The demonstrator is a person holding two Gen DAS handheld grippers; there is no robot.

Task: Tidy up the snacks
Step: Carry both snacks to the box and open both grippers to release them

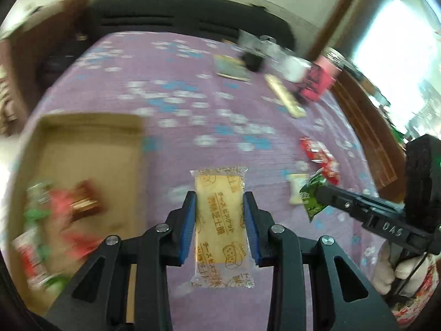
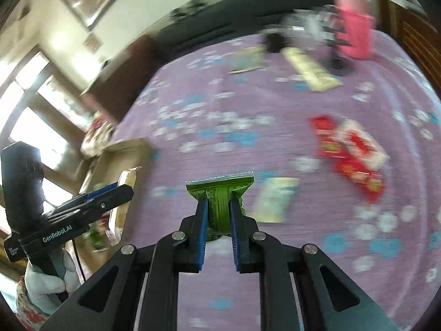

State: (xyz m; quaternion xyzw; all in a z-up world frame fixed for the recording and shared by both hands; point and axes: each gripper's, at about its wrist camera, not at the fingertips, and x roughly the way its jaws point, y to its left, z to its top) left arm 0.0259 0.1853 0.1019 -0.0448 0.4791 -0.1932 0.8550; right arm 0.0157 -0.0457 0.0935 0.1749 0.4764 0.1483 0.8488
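Observation:
My left gripper (image 1: 219,209) is shut on a yellow biscuit packet (image 1: 219,190), held above the purple flowered cloth (image 1: 179,88), just right of the cardboard box (image 1: 82,149). Several red and green snack packets (image 1: 55,215) lie blurred in the box. My right gripper (image 2: 219,209) is shut on a green snack packet (image 2: 219,190), also held above the cloth. In the right wrist view the left gripper (image 2: 124,190) with its yellow packet (image 2: 126,179) is at the left, by the box (image 2: 121,157). In the left wrist view the right gripper (image 1: 319,193) holds the green packet (image 1: 311,193).
Red snack packets (image 2: 350,154) and a pale packet (image 2: 275,201) lie on the cloth to the right. Farther back are a long yellow bar (image 2: 311,69), a flat green packet (image 2: 245,60), a pink container (image 2: 352,35) and a dark sofa (image 1: 179,13).

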